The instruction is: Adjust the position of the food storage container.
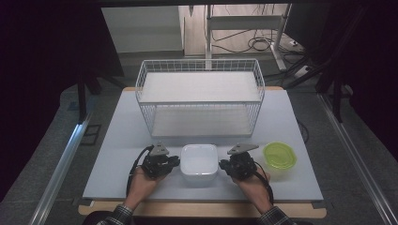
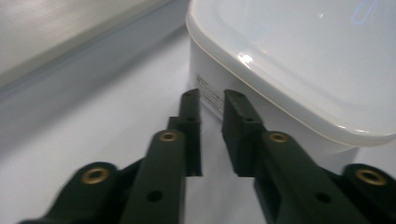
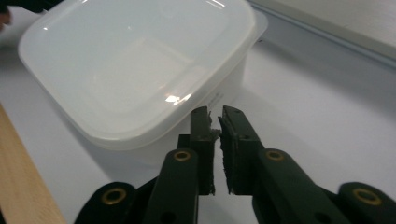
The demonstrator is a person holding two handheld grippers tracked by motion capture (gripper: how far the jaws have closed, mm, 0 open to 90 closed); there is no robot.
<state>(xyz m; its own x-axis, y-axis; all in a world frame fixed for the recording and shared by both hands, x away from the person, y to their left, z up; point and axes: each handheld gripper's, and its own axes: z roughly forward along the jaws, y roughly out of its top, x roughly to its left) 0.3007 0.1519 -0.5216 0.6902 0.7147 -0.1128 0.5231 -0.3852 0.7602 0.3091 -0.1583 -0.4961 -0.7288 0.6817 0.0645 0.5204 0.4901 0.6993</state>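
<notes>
At lower centre of the high view, the left gripper point(image 1: 172, 161) has its jaws slightly parted, empty, beside a white, rounded-square, smooth plastic container point(image 1: 199, 164) with a glossy translucent lid. The container sits upright, with no clear long axis. The right gripper point(image 1: 224, 165), jaws also narrowly apart and holding nothing, flanks its other side.

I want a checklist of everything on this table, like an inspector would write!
Surface: pale blue-grey tabletop on a wooden base.
Job's things: white square plastic lidded container, at the front between the tongs.
Clutter: white wire basket shelf behind; yellow-green round plastic lidded tub to the right.
Grippers: left tongs and right tongs each slightly open beside the container's wall, gripping nothing.
Cables: black cable trails from the left tongs.
Surroundings: grey floor, cables behind.
</notes>
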